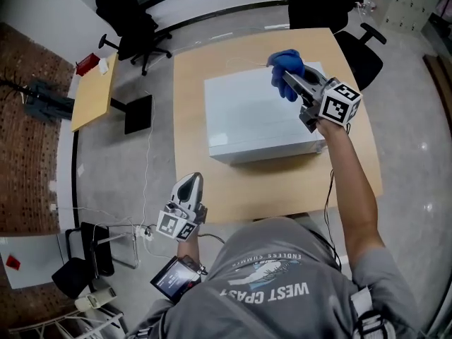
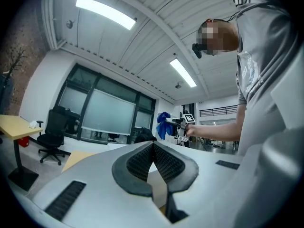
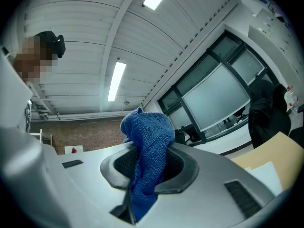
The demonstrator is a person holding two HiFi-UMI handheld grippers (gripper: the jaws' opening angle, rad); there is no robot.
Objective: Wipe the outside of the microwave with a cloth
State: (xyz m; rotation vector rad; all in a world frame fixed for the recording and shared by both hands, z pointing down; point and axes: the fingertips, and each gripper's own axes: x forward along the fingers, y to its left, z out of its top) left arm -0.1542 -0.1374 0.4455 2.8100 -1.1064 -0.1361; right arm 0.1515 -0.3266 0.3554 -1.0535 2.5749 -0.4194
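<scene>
Now: right gripper [image 1: 292, 82] grasps blue cloth [image 1: 285, 69], bunched between jaws, above microwave [image 1: 247, 122] far right top corner, likely poised for wiping top. Left gripper [image 1: 189, 183] clenched, empty, well apart from microwave's near left, likely keeping clear.

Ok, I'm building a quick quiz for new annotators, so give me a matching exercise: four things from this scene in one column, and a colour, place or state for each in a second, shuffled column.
Things:
1. cloth
2. microwave
3. left hand-held gripper
4. right hand-held gripper

Descriptions:
A. white, sitting on the wooden table
B. jaws together, nothing between them
C. blue, pinched between two jaws
D. raised over the white box, jaws closed on something

Pairs: 1-C, 2-A, 3-B, 4-D
</scene>
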